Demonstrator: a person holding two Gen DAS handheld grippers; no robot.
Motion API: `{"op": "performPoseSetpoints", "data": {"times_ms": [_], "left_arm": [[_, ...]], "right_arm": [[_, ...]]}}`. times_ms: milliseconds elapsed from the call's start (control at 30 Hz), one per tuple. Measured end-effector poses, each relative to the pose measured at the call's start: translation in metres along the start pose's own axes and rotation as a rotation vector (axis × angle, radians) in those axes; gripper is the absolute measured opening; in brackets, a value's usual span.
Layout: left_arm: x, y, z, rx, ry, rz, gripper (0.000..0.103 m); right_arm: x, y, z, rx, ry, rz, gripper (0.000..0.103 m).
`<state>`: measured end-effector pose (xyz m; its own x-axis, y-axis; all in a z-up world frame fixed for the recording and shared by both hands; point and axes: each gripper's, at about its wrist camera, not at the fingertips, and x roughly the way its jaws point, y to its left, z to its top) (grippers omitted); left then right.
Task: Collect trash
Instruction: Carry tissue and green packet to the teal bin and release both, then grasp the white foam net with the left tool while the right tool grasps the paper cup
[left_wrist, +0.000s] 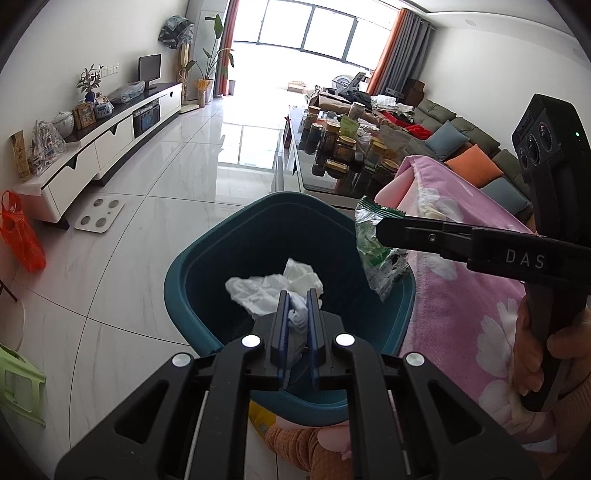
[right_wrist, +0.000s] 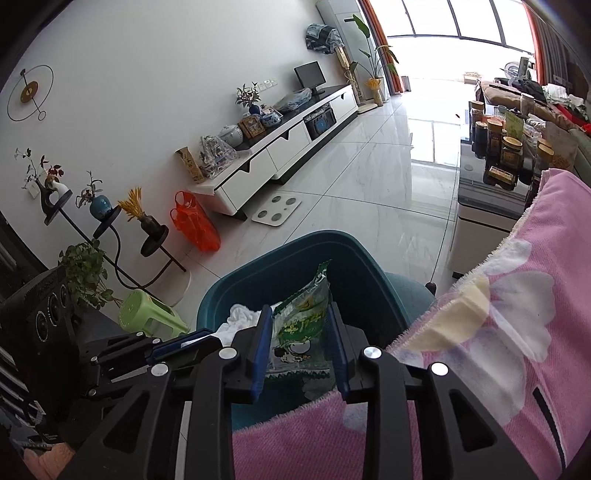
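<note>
A teal bin (left_wrist: 184, 266) (right_wrist: 221, 295) stands on the floor right below both grippers. My left gripper (left_wrist: 298, 293) is shut on a crumpled white tissue (left_wrist: 266, 288), which hangs over the bin's mouth. In the right wrist view the tissue (right_wrist: 240, 314) shows past the left gripper (right_wrist: 218, 334) at lower left. My right gripper (right_wrist: 297, 310) is shut on a green snack wrapper (right_wrist: 303, 321), which stands upright between the blue pads above the bin. From the left wrist view, the right gripper (left_wrist: 380, 229) reaches in from the right with the wrapper (left_wrist: 369, 251) dangling at its tip.
A pink floral blanket (left_wrist: 461, 295) (right_wrist: 498, 332) borders the bin on the right. Beyond it stands a low table (left_wrist: 295, 173) crowded with jars. A white scale (left_wrist: 99, 214), an orange bag (left_wrist: 18, 236) and a green stool (right_wrist: 147, 314) sit on the tiled floor to the left.
</note>
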<state>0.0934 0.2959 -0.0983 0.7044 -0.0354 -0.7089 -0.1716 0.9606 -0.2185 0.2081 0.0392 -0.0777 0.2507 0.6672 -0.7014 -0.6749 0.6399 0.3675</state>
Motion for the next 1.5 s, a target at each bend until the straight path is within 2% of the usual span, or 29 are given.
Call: {"op": "performPoseSetpoints", "data": {"times_ms": [100, 133, 233, 367, 533, 733, 967, 1067, 1233, 1500], "left_arm": [[0.009, 0.002, 0.001, -0.015, 0.004, 0.006, 0.018], [0.01, 0.004, 0.001, -0.019, 0.004, 0.009, 0.018], [0.008, 0.003, 0.001, -0.03, -0.012, 0.007, 0.019], [-0.006, 0.0, 0.001, -0.021, -0.054, 0.008, 0.03], [-0.029, -0.028, 0.004, 0.04, -0.125, -0.032, 0.043], [-0.046, -0.08, 0.005, 0.142, -0.169, -0.151, 0.051], [-0.034, -0.16, -0.001, 0.255, -0.132, -0.31, 0.051], [-0.026, -0.191, -0.003, 0.294, -0.108, -0.36, 0.051], [-0.011, -0.241, -0.004, 0.353, -0.07, -0.437, 0.055], [0.023, -0.314, 0.01, 0.399, 0.001, -0.529, 0.06]], "right_arm": [[-0.001, -0.001, -0.001, 0.004, -0.002, -0.002, 0.03], [-0.002, -0.002, -0.001, 0.006, -0.003, -0.004, 0.033], [-0.007, -0.004, -0.003, 0.011, -0.01, -0.001, 0.034], [-0.023, -0.006, -0.008, 0.013, -0.037, 0.006, 0.035], [-0.067, -0.009, -0.022, -0.018, -0.11, -0.009, 0.039], [-0.133, -0.027, -0.046, -0.02, -0.209, -0.064, 0.042], [-0.208, -0.062, -0.079, 0.032, -0.308, -0.157, 0.043], [-0.234, -0.078, -0.093, 0.061, -0.335, -0.222, 0.043], [-0.264, -0.12, -0.109, 0.144, -0.345, -0.339, 0.043], [-0.283, -0.191, -0.118, 0.263, -0.314, -0.45, 0.045]]}}
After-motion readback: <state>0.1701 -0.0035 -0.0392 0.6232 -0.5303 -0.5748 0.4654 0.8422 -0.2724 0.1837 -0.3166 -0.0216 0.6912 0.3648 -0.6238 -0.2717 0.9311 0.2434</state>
